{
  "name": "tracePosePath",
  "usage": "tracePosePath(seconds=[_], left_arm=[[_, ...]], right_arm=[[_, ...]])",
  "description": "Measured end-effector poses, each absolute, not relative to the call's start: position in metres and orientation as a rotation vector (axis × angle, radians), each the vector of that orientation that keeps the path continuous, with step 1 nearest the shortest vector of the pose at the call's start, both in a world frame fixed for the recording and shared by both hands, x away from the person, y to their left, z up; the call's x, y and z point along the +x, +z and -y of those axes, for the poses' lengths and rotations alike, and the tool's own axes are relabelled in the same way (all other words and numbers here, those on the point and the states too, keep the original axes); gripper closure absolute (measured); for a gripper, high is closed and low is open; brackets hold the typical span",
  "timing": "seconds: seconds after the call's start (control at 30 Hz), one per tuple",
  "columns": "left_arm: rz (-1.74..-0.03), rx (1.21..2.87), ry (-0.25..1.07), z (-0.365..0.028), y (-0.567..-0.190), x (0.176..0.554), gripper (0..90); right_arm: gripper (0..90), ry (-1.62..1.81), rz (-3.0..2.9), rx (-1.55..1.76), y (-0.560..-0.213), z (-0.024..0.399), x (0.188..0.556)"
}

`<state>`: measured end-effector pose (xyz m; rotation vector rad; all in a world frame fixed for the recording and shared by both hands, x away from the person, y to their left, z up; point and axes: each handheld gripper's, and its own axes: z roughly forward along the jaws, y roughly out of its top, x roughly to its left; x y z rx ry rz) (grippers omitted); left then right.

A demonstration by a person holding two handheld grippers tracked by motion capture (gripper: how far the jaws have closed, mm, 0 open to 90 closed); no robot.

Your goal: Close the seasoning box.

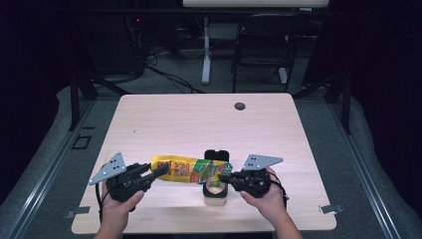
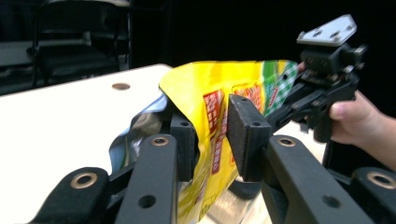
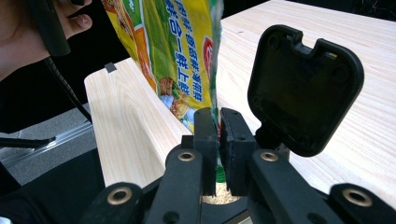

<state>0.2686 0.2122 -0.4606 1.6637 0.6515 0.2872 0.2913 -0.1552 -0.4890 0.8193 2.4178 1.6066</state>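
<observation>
Snack bag [image 1: 184, 169]: yellow foil pouch printed with red label blocks and a green-and-white checked patch, silvery inside where the open left end curls back; stretched level between the two grippers above the near half of the table [image 1: 199, 119], its right end hanging over the container [image 1: 216, 191]; glossy, creased and slightly twisted along its length, with red characters and a picture of food on the side seen in the right gripper view [image 3: 180, 56]. Container: small and pale-walled, just right of the bag's middle, holding pale crumbs or grain [image 3: 219, 196]; its black hinged lid [image 1: 216, 155] standing open on the far side, also seen upright and close in the right gripper view [image 3: 303, 88]. Left gripper [image 1: 149, 175]: at the bag's left end, jaws part spread with the foil passing between the pads [image 2: 247, 135]; right-hand pad standing off the foil, contact of the other pad impossible to tell; no firm pinch visible. Right gripper [image 1: 225, 177]: at the bag's right end, directly over the container, jaws nearly together and pinching the bag's edge, seen clamped between the two pads [image 3: 205, 140]. Hand [image 1: 271, 196] wrapped around the right gripper's body, to the right of the container; other hand [image 1: 117, 209] behind the left gripper, well left of the container.
</observation>
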Motion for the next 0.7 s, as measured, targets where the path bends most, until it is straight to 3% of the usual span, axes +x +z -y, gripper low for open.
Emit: tracePosePath(seconds=[0.7], left_arm=[[-0.692,1.688,0.269,-0.225,-0.475,0.269,71.0]], right_arm=[[84.7,1.605,-2.408,0.789,-0.486,0.147,0.291]])
